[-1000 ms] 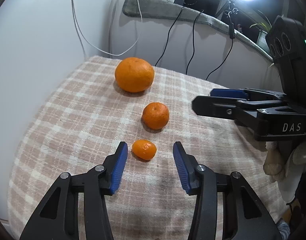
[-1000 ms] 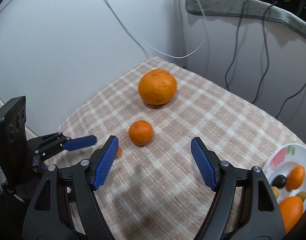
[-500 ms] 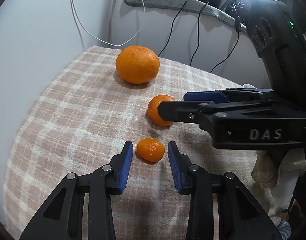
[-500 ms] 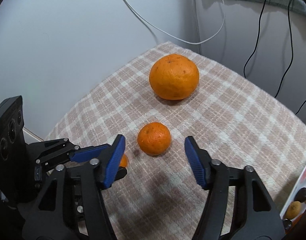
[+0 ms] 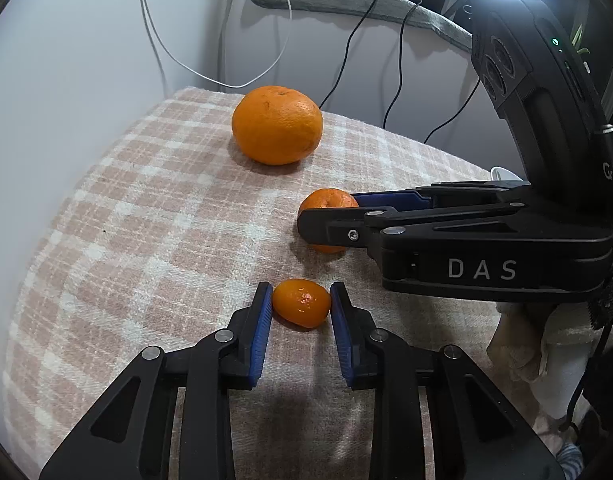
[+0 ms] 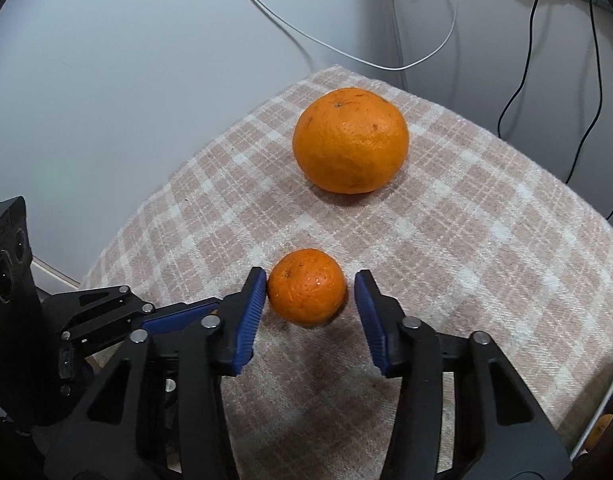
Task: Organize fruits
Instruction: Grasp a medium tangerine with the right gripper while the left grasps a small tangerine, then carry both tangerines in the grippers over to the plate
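Three orange fruits lie in a row on a pink checked cloth [image 5: 146,208]. My left gripper [image 5: 301,304] is shut on the smallest fruit [image 5: 301,307], both blue pads touching its sides, on the cloth. My right gripper [image 6: 310,292] is open around the medium mandarin [image 6: 307,286]; its left pad touches the fruit and a narrow gap shows at the right pad. It shows from the side in the left wrist view [image 5: 326,216]. The large orange [image 5: 277,124] sits beyond, free; it also shows in the right wrist view [image 6: 350,140].
A plate rim [image 6: 598,420] with fruit shows at the right edge of the right wrist view. White and black cables [image 5: 346,52] hang behind the table against the wall. The cloth's rounded far edge [image 6: 346,76] is close behind the large orange.
Both grippers moved forward and narrowed. The left closed onto the smallest fruit. The right came around the medium mandarin, its jaws closer together than before.
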The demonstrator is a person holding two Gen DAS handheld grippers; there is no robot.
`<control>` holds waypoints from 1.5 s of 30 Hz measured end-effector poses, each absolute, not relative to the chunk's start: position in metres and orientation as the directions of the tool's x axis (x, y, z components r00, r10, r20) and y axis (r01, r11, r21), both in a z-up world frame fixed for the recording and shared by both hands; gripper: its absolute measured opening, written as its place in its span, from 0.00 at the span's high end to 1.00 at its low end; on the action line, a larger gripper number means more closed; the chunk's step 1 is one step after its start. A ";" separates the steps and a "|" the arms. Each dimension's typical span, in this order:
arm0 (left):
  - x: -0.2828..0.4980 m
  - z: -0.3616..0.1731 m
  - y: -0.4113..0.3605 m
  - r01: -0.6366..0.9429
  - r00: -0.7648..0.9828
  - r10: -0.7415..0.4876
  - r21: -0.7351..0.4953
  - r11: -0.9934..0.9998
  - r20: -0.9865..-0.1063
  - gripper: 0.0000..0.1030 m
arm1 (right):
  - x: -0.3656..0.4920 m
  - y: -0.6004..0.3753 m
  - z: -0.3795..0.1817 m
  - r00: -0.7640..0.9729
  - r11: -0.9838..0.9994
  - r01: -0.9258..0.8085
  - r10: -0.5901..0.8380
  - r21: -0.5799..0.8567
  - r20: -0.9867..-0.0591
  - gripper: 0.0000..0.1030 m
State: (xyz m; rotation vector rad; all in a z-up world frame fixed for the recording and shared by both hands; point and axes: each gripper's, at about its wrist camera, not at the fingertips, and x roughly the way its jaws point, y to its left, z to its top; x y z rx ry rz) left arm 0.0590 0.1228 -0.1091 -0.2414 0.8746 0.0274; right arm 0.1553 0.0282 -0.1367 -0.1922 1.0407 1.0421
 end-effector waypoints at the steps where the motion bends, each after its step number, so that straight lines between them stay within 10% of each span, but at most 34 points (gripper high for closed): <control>1: 0.059 -0.109 0.123 -0.122 0.643 -0.074 -0.197 0.973 -0.762 0.73 | 0.156 0.030 -0.138 0.102 0.534 -0.782 0.617 0.321 -0.780 0.56; 45: 0.080 -0.062 0.034 0.040 0.703 -0.166 -0.194 0.980 -0.692 0.74 | 0.171 -0.105 -0.077 0.310 0.649 -0.706 0.644 0.284 -0.700 0.59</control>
